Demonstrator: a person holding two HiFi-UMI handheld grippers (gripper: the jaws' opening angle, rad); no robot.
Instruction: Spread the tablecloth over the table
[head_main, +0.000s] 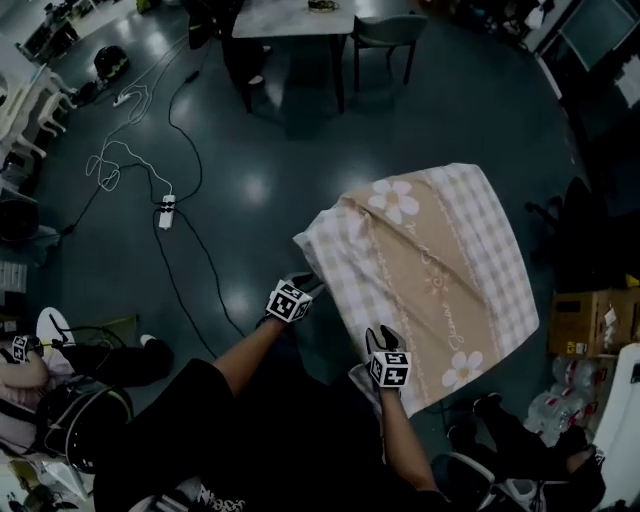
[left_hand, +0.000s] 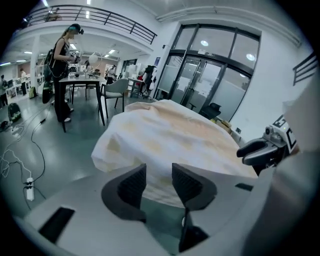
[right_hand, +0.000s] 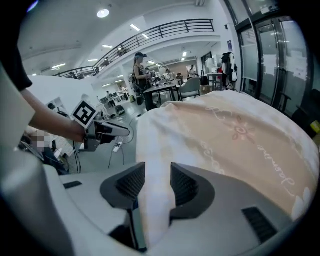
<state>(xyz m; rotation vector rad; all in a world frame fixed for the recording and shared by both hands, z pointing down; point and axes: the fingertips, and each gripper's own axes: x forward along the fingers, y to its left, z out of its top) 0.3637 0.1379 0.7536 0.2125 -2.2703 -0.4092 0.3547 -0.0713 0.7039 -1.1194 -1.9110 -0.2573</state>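
Observation:
The tablecloth is beige with white checks and daisy prints. It billows flat in the air above the dark floor, right of centre in the head view. My left gripper holds its near left edge, and the cloth sits between the pads of that gripper. My right gripper is shut on the near corner. In the right gripper view a fold of cloth runs down between the jaws of the right gripper. No table shows under the cloth.
A white table and a chair stand far ahead. A power strip with cables lies on the floor to the left. At the right are a cardboard box and bottles. A person stands by a far table.

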